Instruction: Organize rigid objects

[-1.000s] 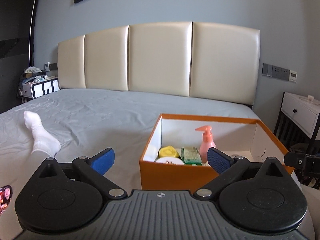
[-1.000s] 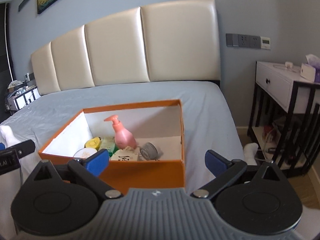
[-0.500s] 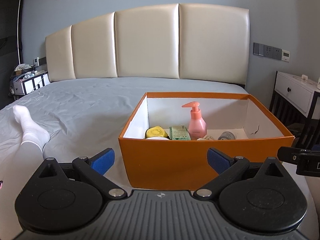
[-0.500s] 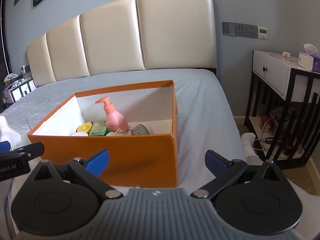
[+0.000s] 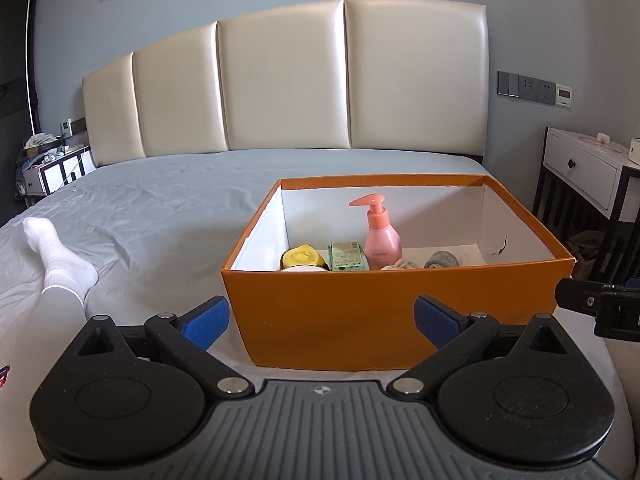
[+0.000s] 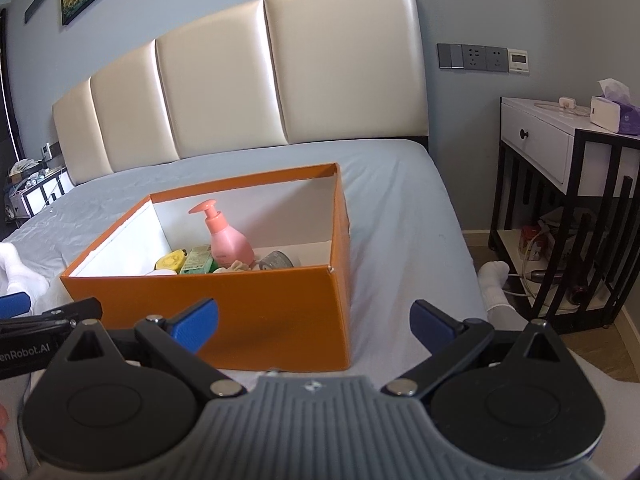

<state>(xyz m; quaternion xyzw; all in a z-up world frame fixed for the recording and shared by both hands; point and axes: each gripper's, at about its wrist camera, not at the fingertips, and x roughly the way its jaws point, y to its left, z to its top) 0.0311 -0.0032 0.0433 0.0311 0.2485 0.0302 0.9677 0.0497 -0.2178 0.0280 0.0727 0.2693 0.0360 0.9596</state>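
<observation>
The left gripper (image 5: 322, 318) is spread wide and holds nothing. The right gripper (image 6: 314, 320) is spread wide too, with nothing in it. Both hang in front of the box (image 5: 360, 320), which sits on the bed (image 5: 160, 216) near its right edge.

The box is light card. A push from a finger could slide it off the bed. The bottle (image 5: 380, 236) stands tall in the box. A bump could tip it over.

Inside the box, the bottle is in the middle. A green pack (image 5: 346, 256) leans beside it. A yellow thing (image 5: 302, 258) lies at the left. A grey roll (image 5: 442, 260) lies at the right.
</observation>
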